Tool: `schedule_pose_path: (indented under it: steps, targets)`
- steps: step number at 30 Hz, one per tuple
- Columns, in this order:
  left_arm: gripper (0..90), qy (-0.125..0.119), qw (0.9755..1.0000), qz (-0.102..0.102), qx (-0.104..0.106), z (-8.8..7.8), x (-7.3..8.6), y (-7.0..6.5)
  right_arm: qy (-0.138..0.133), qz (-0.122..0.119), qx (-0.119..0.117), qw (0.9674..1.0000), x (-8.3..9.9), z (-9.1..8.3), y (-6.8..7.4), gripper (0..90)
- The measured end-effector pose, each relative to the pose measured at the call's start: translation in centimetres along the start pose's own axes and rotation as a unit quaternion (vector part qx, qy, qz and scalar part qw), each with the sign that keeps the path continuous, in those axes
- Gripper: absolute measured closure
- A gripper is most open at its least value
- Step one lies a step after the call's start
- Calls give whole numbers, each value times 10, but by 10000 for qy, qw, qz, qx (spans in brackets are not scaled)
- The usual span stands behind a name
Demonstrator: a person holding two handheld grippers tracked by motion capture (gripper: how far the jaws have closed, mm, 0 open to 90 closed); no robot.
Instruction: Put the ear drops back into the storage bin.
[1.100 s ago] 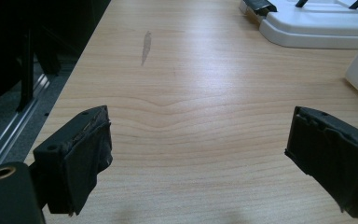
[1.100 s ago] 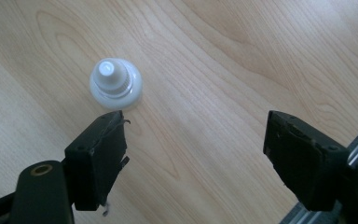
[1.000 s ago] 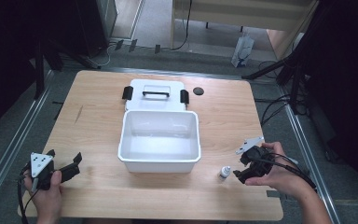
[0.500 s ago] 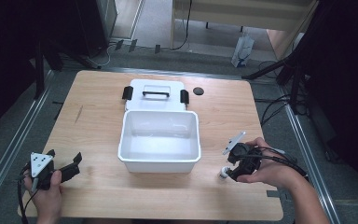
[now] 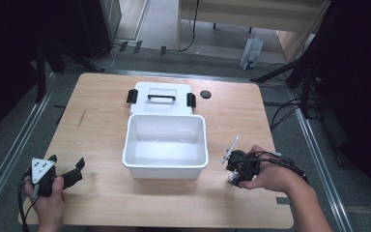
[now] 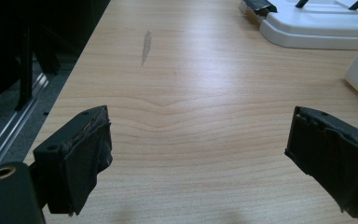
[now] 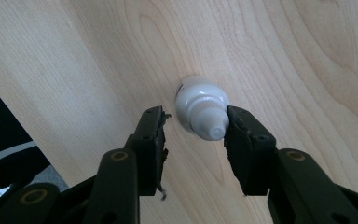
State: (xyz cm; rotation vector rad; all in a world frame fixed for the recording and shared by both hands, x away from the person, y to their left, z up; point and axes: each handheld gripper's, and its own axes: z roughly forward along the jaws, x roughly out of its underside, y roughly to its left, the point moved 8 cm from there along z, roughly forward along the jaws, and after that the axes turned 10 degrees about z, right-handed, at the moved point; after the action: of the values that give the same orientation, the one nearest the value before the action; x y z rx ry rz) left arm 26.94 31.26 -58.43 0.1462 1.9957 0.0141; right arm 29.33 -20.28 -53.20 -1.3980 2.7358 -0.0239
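— From where does the high view look?
— From above the near edge, forward and down over the whole pale wooden table.
— And the gripper views?
— The left looks low along the tabletop, between its black jaws, towards the flat white plastic lid, which the high view shares. The right points steeply down, close to the wood.
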Motion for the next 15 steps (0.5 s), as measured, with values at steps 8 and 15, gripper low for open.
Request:
schedule_pose_path:
  steps: [8,15]
  targets:
    - [74,0,10000,10,9,0,0,0,-43,-112,92,9999,-4,1,-2,700]
    - [74,1,10000,12,10,0,0,0,-86,-135,44,9999,-8,1,0,717]
